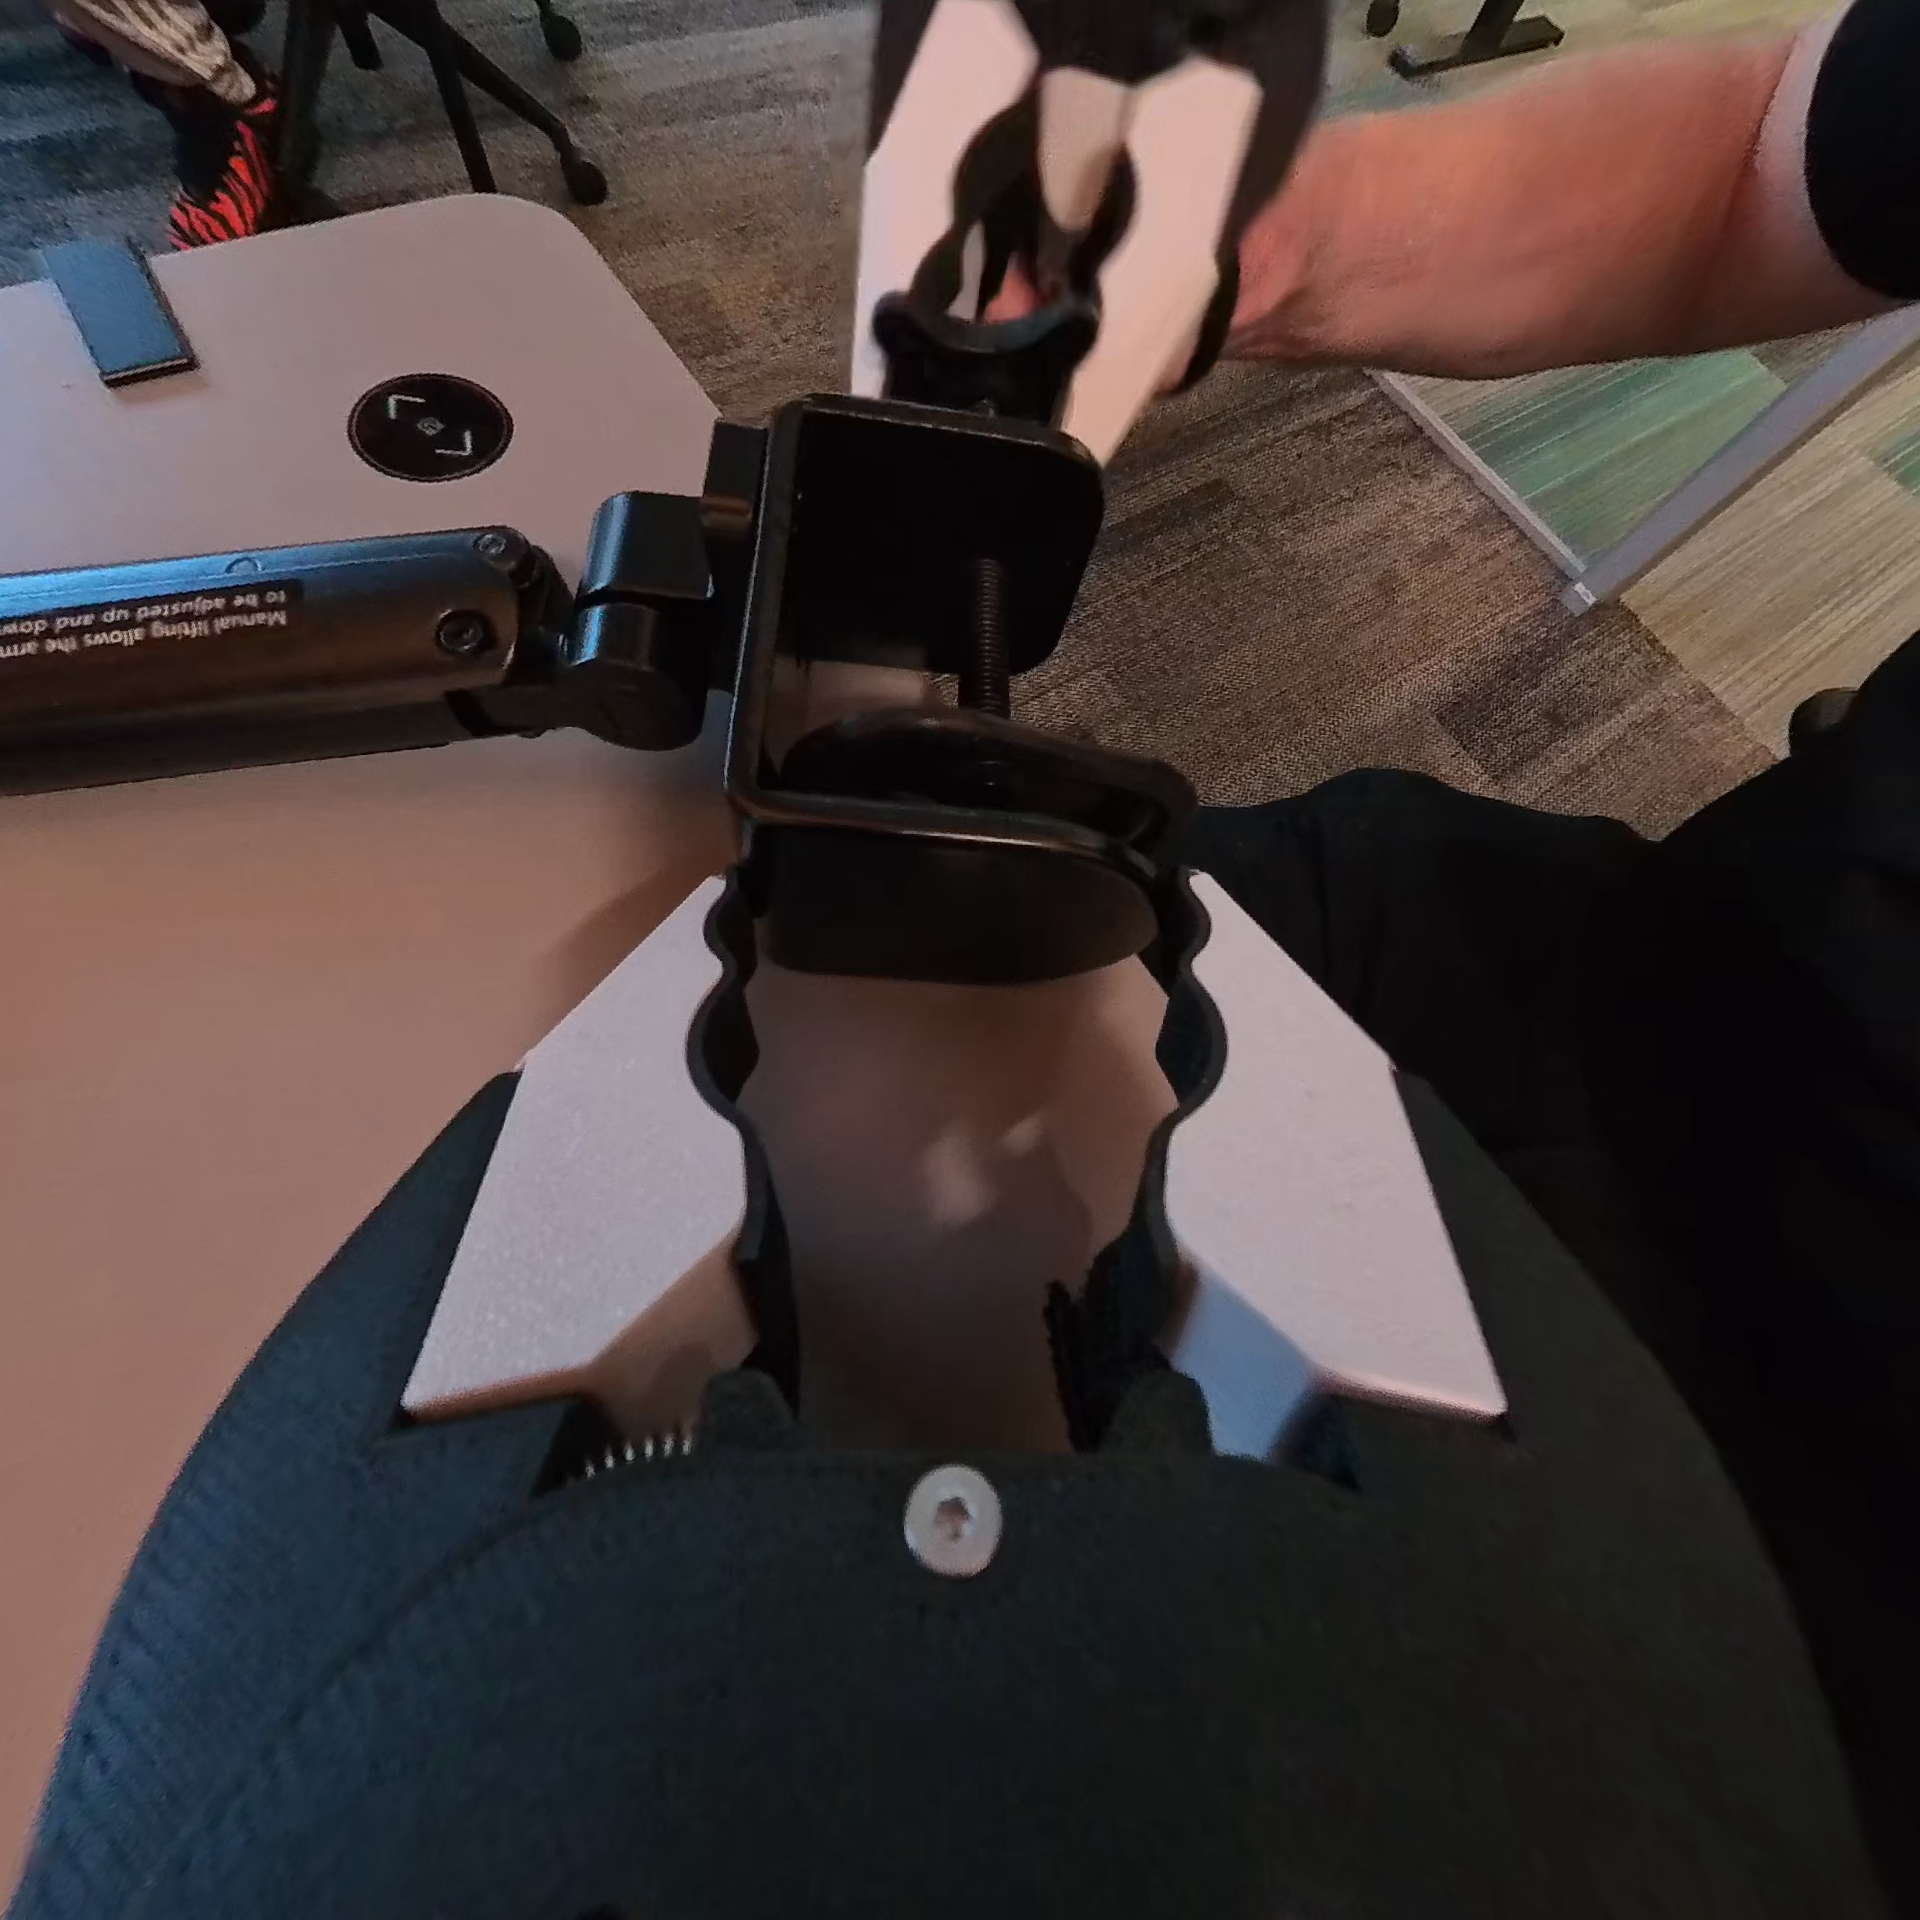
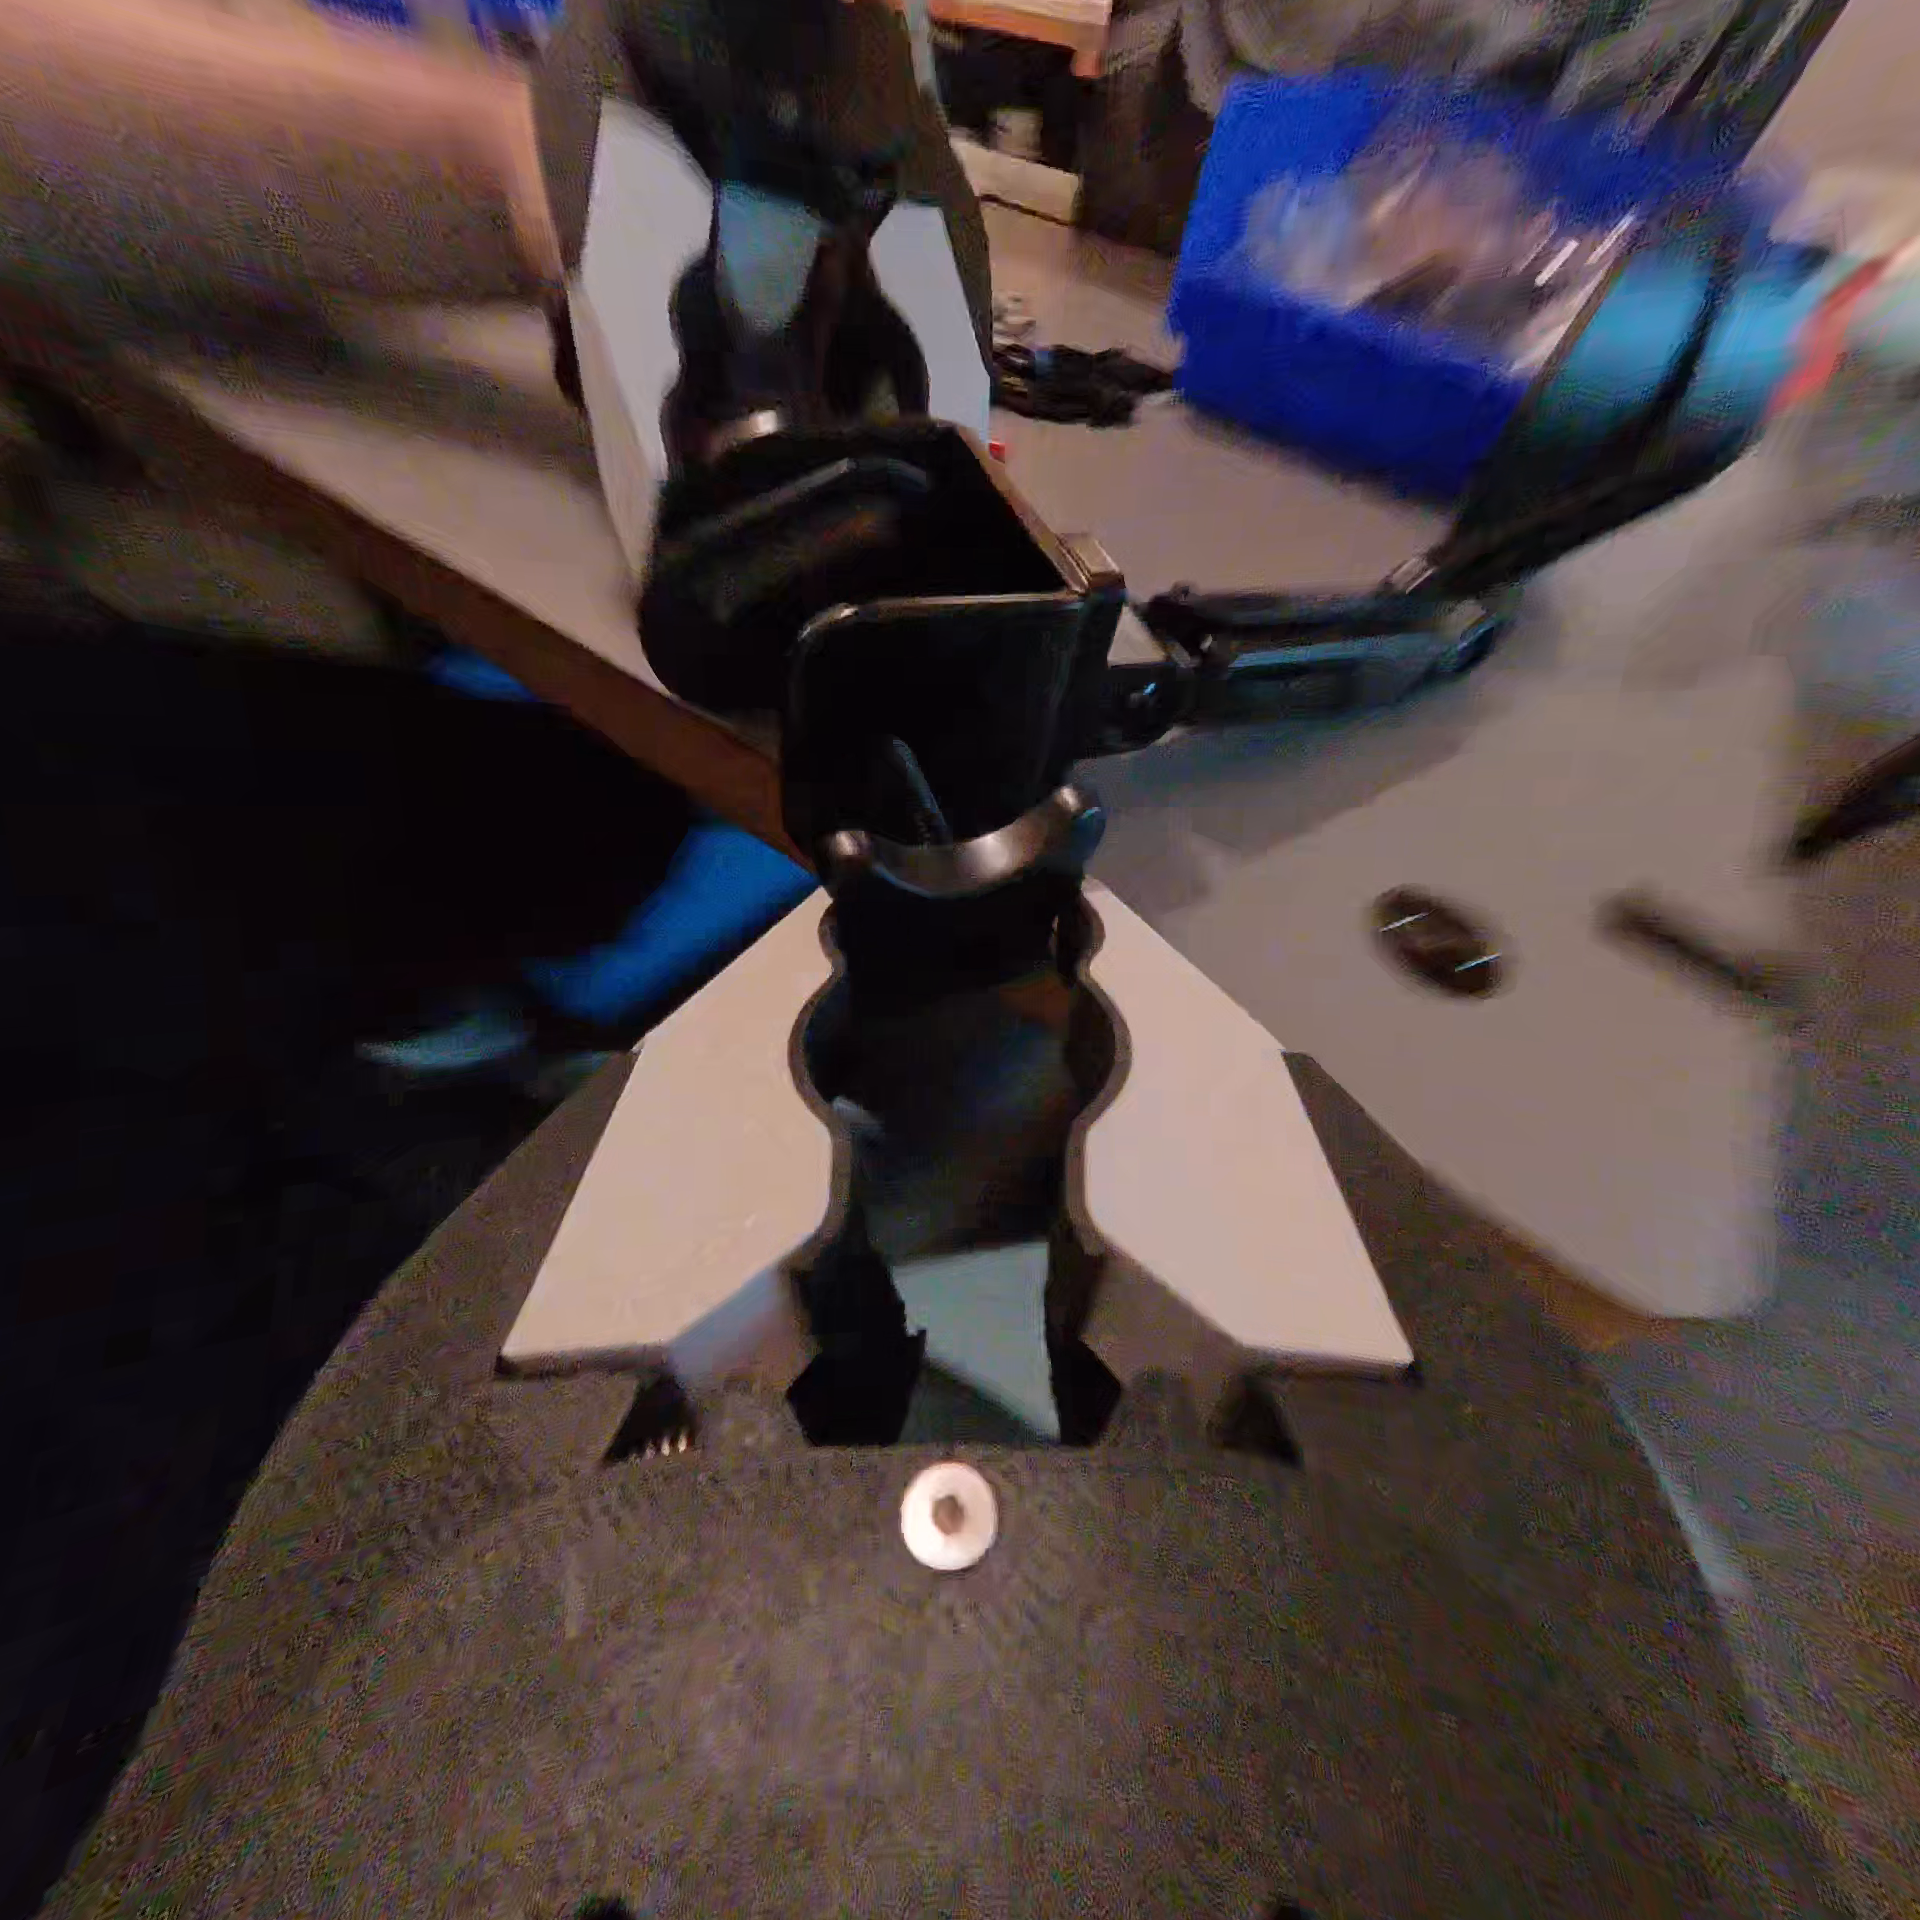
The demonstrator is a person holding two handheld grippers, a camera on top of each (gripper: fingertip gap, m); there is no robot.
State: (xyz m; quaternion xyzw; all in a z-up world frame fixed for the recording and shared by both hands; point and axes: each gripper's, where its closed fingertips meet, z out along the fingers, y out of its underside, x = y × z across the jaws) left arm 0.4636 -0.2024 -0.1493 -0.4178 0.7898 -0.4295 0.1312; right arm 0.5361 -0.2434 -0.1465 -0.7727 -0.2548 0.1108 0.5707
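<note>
Two tongs grip one black clamp (image 1: 914, 665): left tongs (image 1: 956, 914) base, right tongs (image 2: 956, 914) knob (image 2: 961, 857).

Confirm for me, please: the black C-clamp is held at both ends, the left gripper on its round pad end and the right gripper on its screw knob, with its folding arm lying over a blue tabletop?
Not quite. The tabletop is pale pinkish-white, not blue, as the left wrist view shows. The rest stands: the left gripper grips the C-clamp at its round pad end, the right gripper at its screw knob, and the folding arm lies over the tabletop.
</note>
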